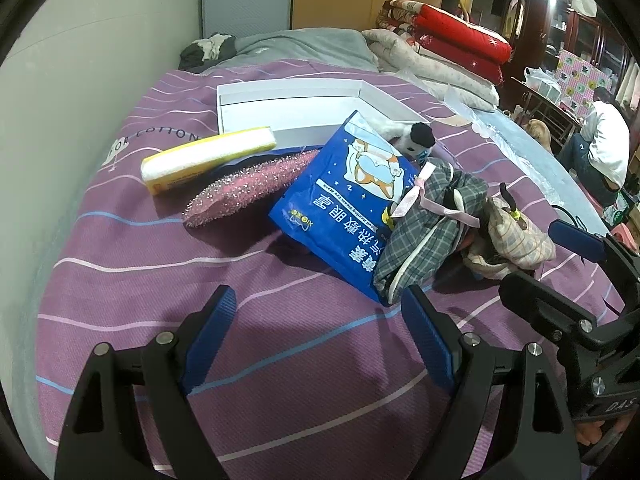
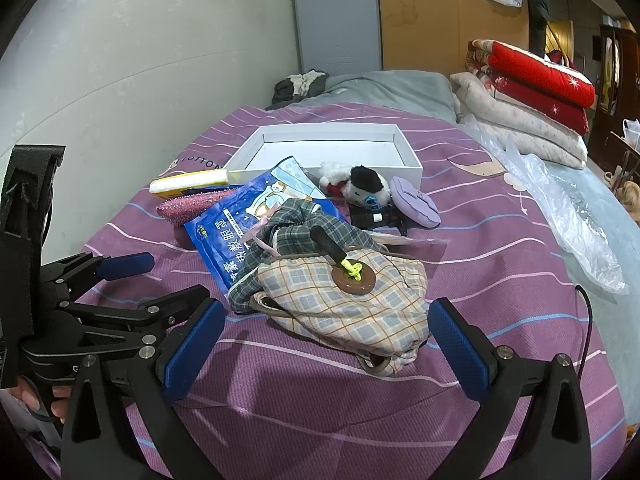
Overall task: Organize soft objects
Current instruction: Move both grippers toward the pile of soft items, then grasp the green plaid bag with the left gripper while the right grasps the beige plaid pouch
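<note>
Both the left gripper [image 1: 316, 308] and right gripper [image 2: 326, 320] were held spread and empty; the beige checked fabric pouch [image 2: 348, 308] was best pinched mid-body.

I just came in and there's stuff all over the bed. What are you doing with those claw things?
A person holds a left gripper and a right gripper, both open and empty, over the purple bedspread. A pile waits there: a plaid pouch, a blue packet, a pink scrubber and a yellow sponge. The white box behind looks empty.
</note>
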`<state>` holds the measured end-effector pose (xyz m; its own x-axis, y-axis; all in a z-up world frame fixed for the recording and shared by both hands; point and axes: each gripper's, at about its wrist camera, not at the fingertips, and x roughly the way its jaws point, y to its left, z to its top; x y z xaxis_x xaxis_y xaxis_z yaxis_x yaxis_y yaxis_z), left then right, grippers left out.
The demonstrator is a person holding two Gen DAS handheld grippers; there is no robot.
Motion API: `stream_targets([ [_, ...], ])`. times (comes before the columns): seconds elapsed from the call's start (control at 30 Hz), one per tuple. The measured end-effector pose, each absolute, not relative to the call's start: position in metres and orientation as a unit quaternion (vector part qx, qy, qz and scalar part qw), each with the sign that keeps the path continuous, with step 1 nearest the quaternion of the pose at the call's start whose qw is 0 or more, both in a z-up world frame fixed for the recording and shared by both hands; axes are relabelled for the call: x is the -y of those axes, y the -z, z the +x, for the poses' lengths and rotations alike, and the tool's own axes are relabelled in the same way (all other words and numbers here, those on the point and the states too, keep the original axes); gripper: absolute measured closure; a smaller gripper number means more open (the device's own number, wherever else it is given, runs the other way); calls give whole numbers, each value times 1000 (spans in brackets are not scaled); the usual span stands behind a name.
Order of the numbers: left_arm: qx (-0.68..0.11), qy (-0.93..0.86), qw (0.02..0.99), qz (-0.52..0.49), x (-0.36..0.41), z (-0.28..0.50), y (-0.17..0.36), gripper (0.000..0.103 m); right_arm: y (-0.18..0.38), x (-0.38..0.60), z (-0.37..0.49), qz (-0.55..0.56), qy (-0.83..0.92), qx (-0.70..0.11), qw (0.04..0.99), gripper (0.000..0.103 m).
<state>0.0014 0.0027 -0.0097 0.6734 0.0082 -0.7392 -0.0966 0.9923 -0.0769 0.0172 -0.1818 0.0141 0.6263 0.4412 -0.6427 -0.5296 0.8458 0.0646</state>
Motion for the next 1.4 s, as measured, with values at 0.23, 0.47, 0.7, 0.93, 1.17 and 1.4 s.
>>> stream_targets([
  [0.23, -414, -31, 908, -53, -3, 2, 13, 18, -14, 182, 17, -66, -270, -338, 899, 0],
  [0.47, -431, -39, 901, -39, -3, 0, 13, 18, -14, 183, 17, -64, -271, -338, 899, 0],
  [0.7, -456, -33, 889, -21, 5, 5, 5, 18, -15, 188, 19, -36, -280, -349, 894, 0],
  [0.93, -449, -10, 894, 3, 17, 6, -3, 18, -22, 198, 23, -11, -282, -356, 891, 1],
  [1.17, -444, 23, 895, 14, 30, 16, -5, 25, -27, 214, 28, 6, -284, -342, 896, 2],
  [1.4, -460, 55, 885, -37, 24, 33, -6, 35, -19, 233, 45, 44, -283, -369, 884, 7],
])
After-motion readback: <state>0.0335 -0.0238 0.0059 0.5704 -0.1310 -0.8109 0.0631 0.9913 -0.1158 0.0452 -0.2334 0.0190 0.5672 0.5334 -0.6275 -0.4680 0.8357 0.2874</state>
